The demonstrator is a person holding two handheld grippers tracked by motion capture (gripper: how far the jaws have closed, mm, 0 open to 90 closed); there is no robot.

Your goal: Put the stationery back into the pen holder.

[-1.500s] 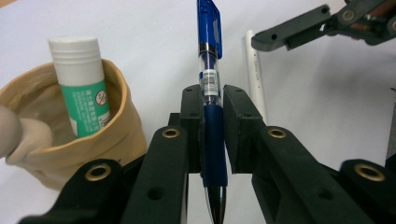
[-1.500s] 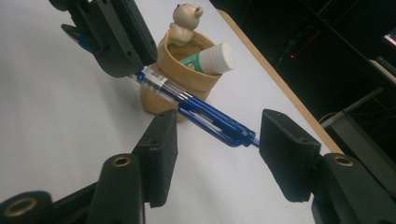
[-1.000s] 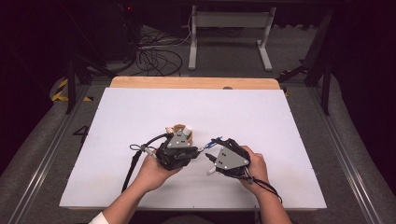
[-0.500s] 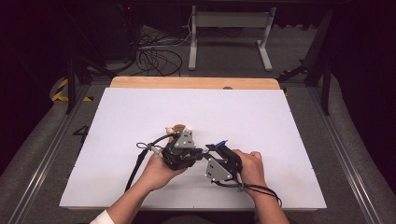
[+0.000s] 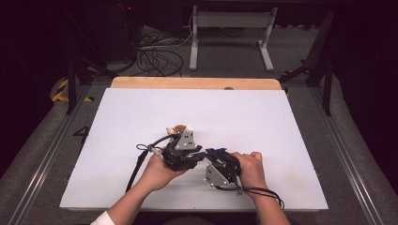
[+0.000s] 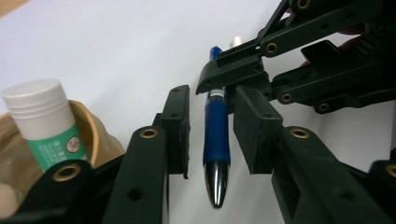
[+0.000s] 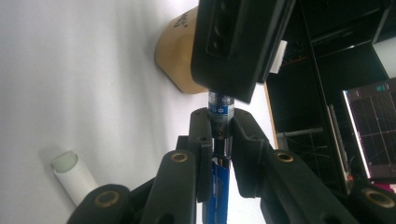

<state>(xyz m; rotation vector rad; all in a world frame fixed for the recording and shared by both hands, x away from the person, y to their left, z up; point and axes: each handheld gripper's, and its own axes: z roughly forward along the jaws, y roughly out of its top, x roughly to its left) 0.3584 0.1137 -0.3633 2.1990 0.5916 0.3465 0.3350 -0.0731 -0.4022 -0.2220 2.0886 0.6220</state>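
Blue pen [image 6: 216, 140], just beside the tan cup [image 6: 95, 135]: right gripper [image 7: 219, 140] clenched on its upper barrel, left gripper [image 6: 212, 135] just loosened, pads clear (pen may tip out of that single pinch).

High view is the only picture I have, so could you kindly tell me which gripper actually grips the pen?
Observer: The right gripper does. Its jaws are shut on the barrel of the blue pen.
Operator: Thank you. And what about the left gripper?
Observer: The jaws of the left gripper have just been opening. The pen's blue grip section stands between its pads with a gap on each side.
Operator: Could you tell me what sits in the tan holder beside them?
Observer: A white-capped tube with a green label leans inside the tan holder.
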